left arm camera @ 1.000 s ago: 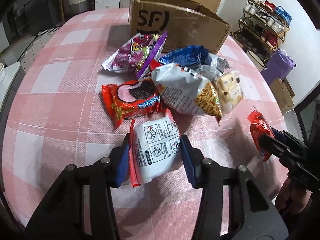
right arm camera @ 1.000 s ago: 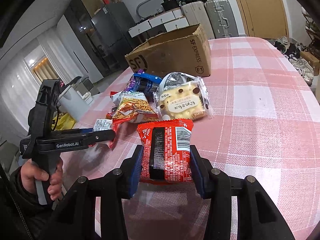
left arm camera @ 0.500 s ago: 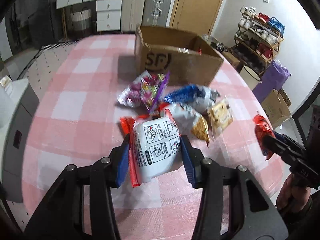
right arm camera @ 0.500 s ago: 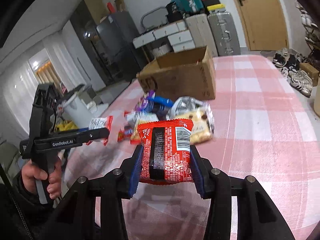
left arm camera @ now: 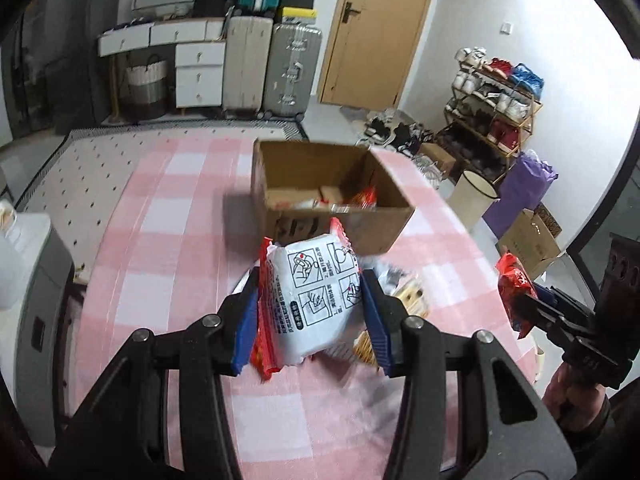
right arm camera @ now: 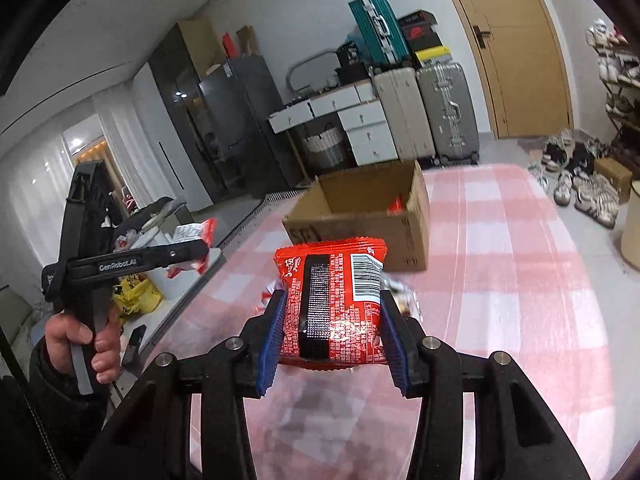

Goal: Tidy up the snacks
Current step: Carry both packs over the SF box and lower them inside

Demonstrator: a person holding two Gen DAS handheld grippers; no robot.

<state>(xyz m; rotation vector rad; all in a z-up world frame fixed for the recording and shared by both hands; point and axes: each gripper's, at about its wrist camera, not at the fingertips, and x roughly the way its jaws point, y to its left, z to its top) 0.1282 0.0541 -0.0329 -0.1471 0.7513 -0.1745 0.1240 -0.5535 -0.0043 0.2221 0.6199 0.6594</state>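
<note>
left tongs [left arm camera: 310, 316], seen from the left wrist: blue pads clamped on either side of a white snack packet [left arm camera: 316, 300] with red edges and printed line drawings, held clear above the desk [left arm camera: 168, 240]. same tongs [right arm camera: 202, 250] seen from the right wrist at far left, gripped by a hand [right arm camera: 82, 346] in a dark sleeve, the white packet [right arm camera: 192, 234] showing at the tip.

right tongs [right arm camera: 332, 320], seen from the right wrist: blue pads clamped on a red snack packet [right arm camera: 332, 300] with a black centre strip and a barcode, back side up, held in the air over the desk [right arm camera: 520, 300]. same tongs [left arm camera: 524, 306] at the right edge of the left-wrist view, the red packet [left arm camera: 514, 292] pinched at the tip.

cardboard box [left arm camera: 332, 204], flaps open, standing on the pink-and-white checked cloth beyond both packets; a few wrapped items inside, one red, the rest too small to tell. same box [right arm camera: 360, 216] in the right-wrist view, printed lettering on its near face.

loose snacks [left arm camera: 404, 300] lying on the desk below and behind the held packets, blurred; possibly a pale packet with dark spots among them.

background: suitcases [left arm camera: 272, 68] and white drawers [left arm camera: 198, 76] against the far wall, wooden door [left arm camera: 380, 32], shoe rack [left arm camera: 496, 100] at right.
</note>
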